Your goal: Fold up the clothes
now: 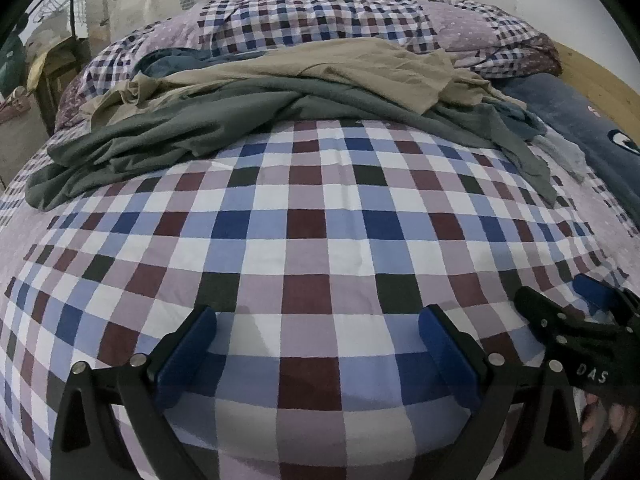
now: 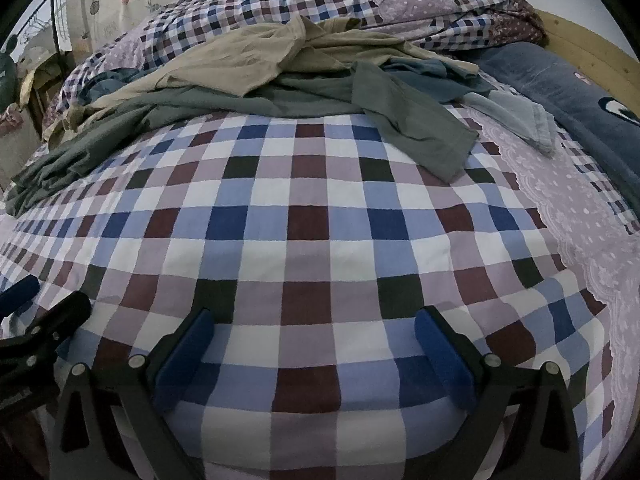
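**Q.** Clothes [image 1: 280,92] lie where, and how do your tools stand?

**A.** Clothes sit heaped at the far side of the bed [image 1: 308,240], well apart from both tools, with a broad bare stretch of checked cover between. A tan garment [image 1: 320,68] lies crumpled on top; a grey-green garment [image 1: 180,128] sprawls beneath it, one limb trailing toward the right; a blue garment [image 2: 432,76] shows at the heap's right end. None is folded. Your left gripper [image 1: 318,344] hovers low over the near cover, fingers spread wide, holding nothing. Your right gripper [image 2: 314,342] stands just beside it in the same state: parted and empty.

**Q.** Which stage does this fit?

**A.** Either one where the heap waits to be sorted, or one where you pause between garments; no folded stack shows in either view, so you cannot settle it.

**Q.** How do you handle a garment from that heap well?

**A.** Judged from the layering, you take the tan garment, since it rests on the others and should lift free without dragging them. You pinch a single layer at an edge or shoulder, one tool to each side, rather than a bunched fold. You then spread it flat on the bare checked cover, where room is ample.

**Q.** What can go wrong?

**A.** Thin cloth may slip, or you may catch the grey-green garment below, or the cover itself. You keep the pinch shallow.
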Motion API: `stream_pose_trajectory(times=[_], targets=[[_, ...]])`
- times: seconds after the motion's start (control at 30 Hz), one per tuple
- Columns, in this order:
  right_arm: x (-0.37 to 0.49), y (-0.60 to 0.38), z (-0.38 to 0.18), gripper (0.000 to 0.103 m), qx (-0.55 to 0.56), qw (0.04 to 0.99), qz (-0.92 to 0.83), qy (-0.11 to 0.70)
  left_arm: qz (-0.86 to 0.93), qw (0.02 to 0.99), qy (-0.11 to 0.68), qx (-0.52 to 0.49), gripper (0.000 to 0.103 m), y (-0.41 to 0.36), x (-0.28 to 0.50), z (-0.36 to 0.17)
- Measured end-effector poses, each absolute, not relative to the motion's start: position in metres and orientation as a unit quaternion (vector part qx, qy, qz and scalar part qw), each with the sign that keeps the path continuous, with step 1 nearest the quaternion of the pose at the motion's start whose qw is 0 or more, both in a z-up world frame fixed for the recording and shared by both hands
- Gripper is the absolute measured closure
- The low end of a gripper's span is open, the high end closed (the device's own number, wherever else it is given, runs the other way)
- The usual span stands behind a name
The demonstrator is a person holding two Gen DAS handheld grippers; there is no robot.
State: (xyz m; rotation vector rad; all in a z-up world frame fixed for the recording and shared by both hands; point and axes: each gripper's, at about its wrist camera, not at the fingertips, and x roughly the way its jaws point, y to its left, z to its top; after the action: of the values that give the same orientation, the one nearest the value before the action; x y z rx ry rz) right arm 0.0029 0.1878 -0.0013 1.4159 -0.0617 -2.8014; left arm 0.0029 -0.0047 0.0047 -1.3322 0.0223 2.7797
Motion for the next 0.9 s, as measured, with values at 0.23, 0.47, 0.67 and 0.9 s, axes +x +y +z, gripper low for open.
stream_pose_trajectory(times=[0.23, 0.47, 0.67, 0.9], targets=[[-0.002, 0.199, 0.01, 0.001, 0.426, 0.059, -0.901, -0.059, 0.914, 0.036, -0.01, -0.404, 0.001, -0.012, 0.007, 0.025], [-0.048, 0.211, 0.045, 0.011, 0.367, 0.111, -0.92, -0.077, 0.938, 0.052, -0.05, -0.339, 0.001, -0.029, 0.01, 0.066], [-0.112, 0.209, 0.073, 0.025, 0.336, 0.137, -0.927, -0.092, 0.944, 0.064, -0.078, -0.316, 0.001, -0.042, 0.014, 0.085], [-0.187, 0.212, 0.072, 0.043, 0.352, 0.117, -0.923, -0.106, 0.943, 0.068, -0.085, -0.315, 0.001, -0.05, 0.014, 0.087]])
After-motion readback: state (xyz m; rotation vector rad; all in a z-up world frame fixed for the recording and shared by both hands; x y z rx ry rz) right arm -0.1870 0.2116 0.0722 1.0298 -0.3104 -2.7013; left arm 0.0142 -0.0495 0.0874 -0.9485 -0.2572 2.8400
